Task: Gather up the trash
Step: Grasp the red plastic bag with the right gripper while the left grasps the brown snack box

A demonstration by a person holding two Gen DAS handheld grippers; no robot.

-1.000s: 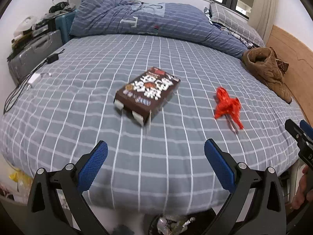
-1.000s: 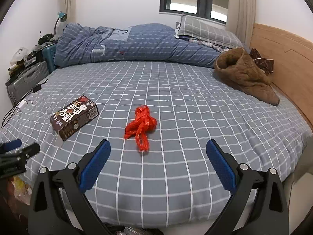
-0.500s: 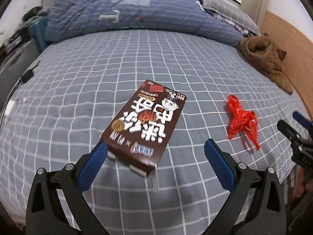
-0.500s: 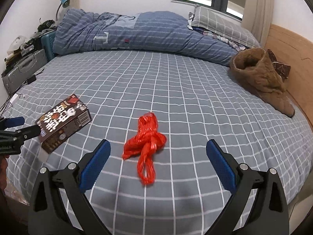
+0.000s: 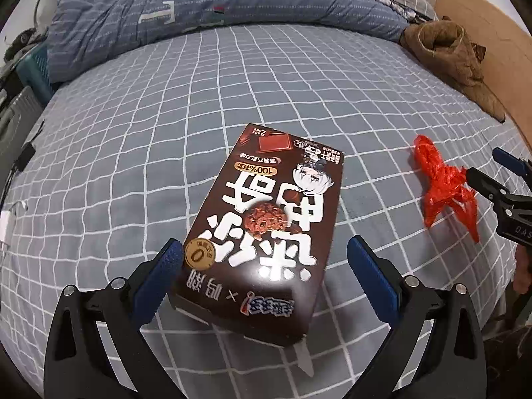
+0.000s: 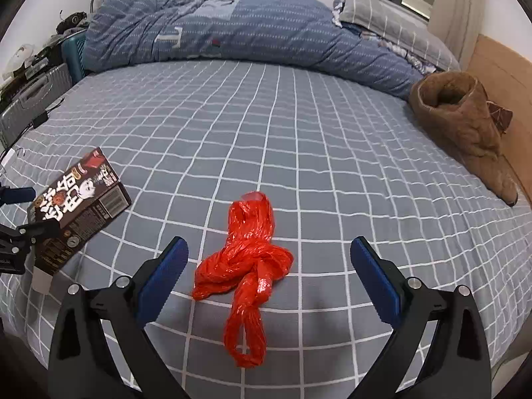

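The brown snack box point(image 5: 266, 229) lies flat on the grey checked bed sheet point(image 5: 133, 139), its near end reaching in between the spread blue-padded fingers of the left gripper point(image 5: 266, 266); the jaws stand wide apart, with the left pad just at the box's corner and the right pad clear of it, and whether the left pad actually touches the cardboard cannot be told. A white flap sticks out from the box's near end. To the right of the box, apart from it, the red plastic bag point(image 6: 247, 266) lies knotted and twisted on the sheet, sitting between the wide-open fingers of the right gripper point(image 6: 267, 266), closer to the left pad, with neither pad on it; its looped tail trails toward the camera. Nothing lies between either gripper and its item. Across the far side of the bed a blue quilt point(image 6: 232, 30) is bunched up, with a grey checked pillow point(image 6: 382, 20) behind it by the window. A brown furry garment point(image 6: 465, 123) lies at the bed's right edge against the wooden headboard point(image 6: 498, 63). Left of the bed stands a grey suitcase point(image 6: 30, 103) with cluttered items beyond it.
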